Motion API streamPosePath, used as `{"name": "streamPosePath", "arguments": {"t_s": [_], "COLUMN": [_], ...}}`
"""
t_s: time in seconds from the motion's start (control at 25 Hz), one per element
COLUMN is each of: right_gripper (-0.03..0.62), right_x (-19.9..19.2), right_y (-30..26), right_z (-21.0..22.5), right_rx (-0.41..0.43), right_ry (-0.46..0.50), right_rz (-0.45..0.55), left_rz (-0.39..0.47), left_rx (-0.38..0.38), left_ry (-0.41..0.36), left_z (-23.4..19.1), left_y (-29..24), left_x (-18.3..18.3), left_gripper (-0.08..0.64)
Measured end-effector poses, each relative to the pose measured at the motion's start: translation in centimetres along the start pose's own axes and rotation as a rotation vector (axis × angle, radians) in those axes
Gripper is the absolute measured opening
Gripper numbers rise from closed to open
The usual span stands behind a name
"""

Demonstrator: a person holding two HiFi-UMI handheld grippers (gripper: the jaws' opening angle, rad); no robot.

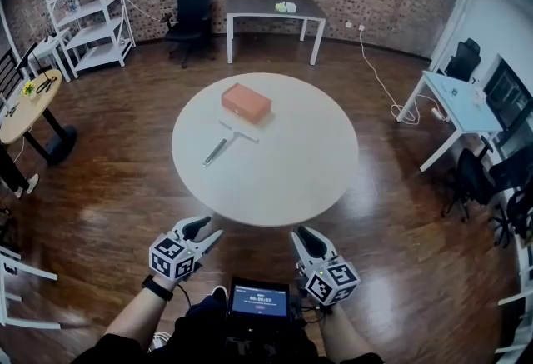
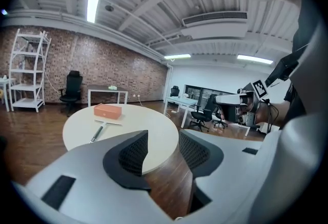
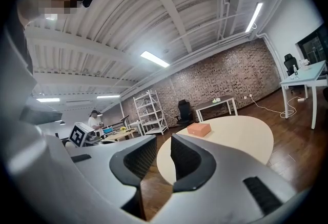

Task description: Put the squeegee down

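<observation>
The squeegee (image 1: 225, 142) lies flat on the round white table (image 1: 291, 171), left of centre, its blade end toward an orange box (image 1: 246, 102). Both grippers hang off the table's near edge, well short of it. My left gripper (image 1: 204, 231) is open with nothing between its fingers; in the left gripper view (image 2: 163, 148) the squeegee (image 2: 99, 131) and box (image 2: 107, 110) show beyond the jaws. My right gripper (image 1: 306, 239) is open by a narrower gap and holds nothing. The right gripper view (image 3: 164, 154) shows the box (image 3: 199, 129) but not the squeegee.
Dark wood floor surrounds the table. A grey table (image 1: 275, 8), black office chair (image 1: 191, 4) and white shelves (image 1: 87, 4) stand by the far brick wall. There is a small wooden table (image 1: 29, 100) at left and a white desk (image 1: 454, 100) with chairs at right. A screen (image 1: 260, 301) sits at my chest.
</observation>
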State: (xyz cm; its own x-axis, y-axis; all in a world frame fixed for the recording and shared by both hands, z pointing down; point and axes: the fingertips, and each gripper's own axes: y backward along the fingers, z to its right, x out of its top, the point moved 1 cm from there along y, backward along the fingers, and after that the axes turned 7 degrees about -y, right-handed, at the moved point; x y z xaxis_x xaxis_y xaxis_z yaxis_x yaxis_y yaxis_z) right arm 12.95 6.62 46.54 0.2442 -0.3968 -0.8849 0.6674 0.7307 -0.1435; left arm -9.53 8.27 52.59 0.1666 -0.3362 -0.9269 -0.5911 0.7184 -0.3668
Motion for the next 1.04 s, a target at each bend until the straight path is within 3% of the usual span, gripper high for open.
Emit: {"name": "streamPosePath", "arguments": {"t_s": [0.52,1.04], "right_gripper": [0.104,0.103], "right_x": [-0.5,0.7], "right_y": [0.4,2.1], "right_z": [-3.2,-2.2], "right_rx": [-0.004,-0.033], "right_ry": [0.048,0.063], "right_rz": [0.002,0.038], "left_rz": [0.019,0.033], "left_rx": [-0.009,-0.020], "left_ry": [0.038,0.042], "left_z": [-0.3,0.5], "left_y": [3.5,2.3], "left_x": [-1.7,-1.3], "left_gripper": [0.196,0.196]}}
